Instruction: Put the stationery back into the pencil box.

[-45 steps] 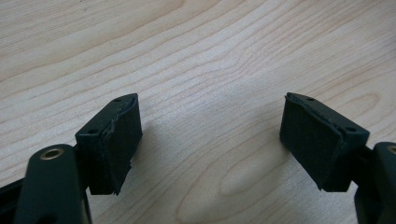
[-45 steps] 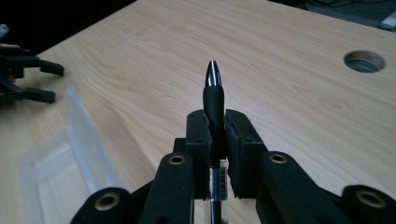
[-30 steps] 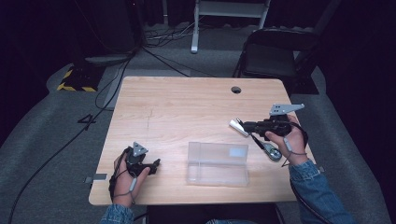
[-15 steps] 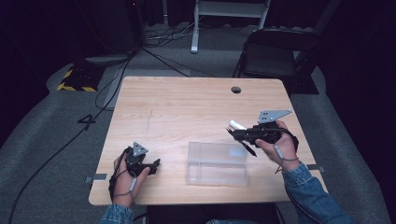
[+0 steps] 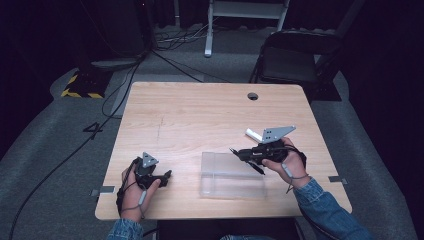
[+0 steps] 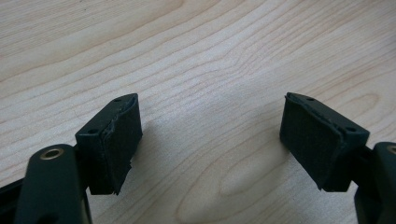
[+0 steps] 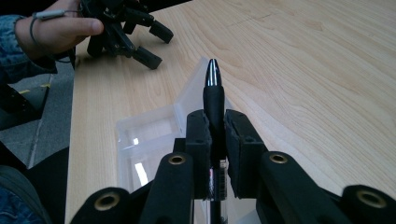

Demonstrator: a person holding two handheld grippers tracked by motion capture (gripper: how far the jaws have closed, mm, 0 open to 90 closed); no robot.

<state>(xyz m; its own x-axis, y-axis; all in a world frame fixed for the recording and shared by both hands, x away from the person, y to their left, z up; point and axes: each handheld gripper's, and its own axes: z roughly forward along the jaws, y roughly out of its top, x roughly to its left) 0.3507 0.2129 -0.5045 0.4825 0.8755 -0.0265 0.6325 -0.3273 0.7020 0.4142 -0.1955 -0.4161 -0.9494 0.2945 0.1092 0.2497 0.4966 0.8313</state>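
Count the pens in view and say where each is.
1. A black pen is clamped in the right hand-held gripper, above the clear plastic box on the table. Others may be hidden.

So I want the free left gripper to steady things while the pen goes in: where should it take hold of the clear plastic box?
Probably the near-left wall of the clear, shallow rectangular plastic box, approached from the left, where the open left gripper already rests. The thin upright rim suits a pinch, and that side keeps clear of the right gripper holding the black pen over the far edge.
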